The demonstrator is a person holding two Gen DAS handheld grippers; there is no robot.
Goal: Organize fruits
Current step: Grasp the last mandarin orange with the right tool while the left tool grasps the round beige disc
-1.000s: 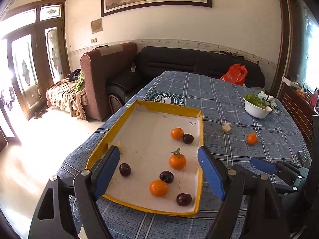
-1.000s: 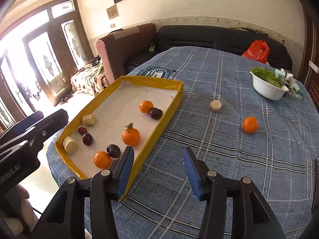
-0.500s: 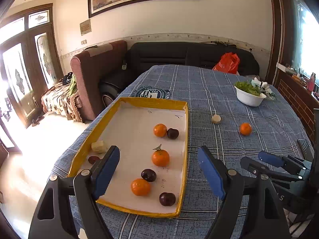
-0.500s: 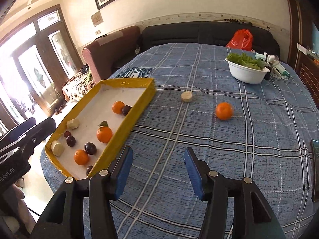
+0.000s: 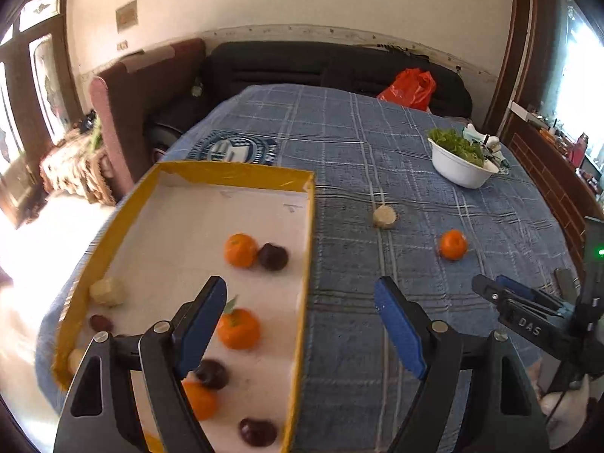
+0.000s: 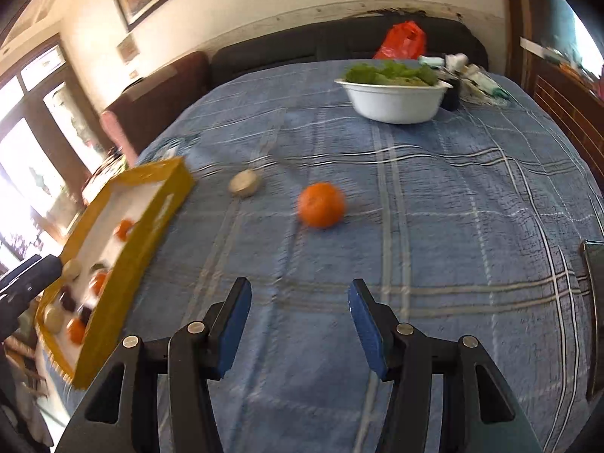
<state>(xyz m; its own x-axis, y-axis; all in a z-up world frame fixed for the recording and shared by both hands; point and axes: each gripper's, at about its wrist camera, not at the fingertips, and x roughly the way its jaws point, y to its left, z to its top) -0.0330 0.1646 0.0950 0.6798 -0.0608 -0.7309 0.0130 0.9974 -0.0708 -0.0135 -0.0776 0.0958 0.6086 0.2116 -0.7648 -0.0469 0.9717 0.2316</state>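
In the left wrist view, the left hand-held gripper (image 5: 302, 328) has its blue fingers spread wide and holds nothing. It hangs over the right wall of the shallow yellow cardboard tray with a white floor (image 5: 307, 249), which sits on the worktop with the blue checked cloth (image 5: 358, 143). Many fruits are already in the tray: round orange tangerines (image 5: 238, 328), small dark plums (image 5: 272, 256) and pale yellowish chunks (image 5: 107, 291). Outside the tray, to its right, lie one pale round piece (image 5: 384, 217) and, farther right, one loose orange tangerine (image 5: 453, 244). In the right wrist view, the right hand-held gripper (image 6: 300, 324) is spread open too, and empty. The loose orange tangerine (image 6: 321, 204) sits straight ahead of it, well to the right of the tray (image 6: 109, 294), with the pale round piece (image 6: 244, 183) between them. A white bowl of green leaves (image 6: 394, 104) stands far behind. I think most of the job is done; those two pieces are still left to go in the tray.
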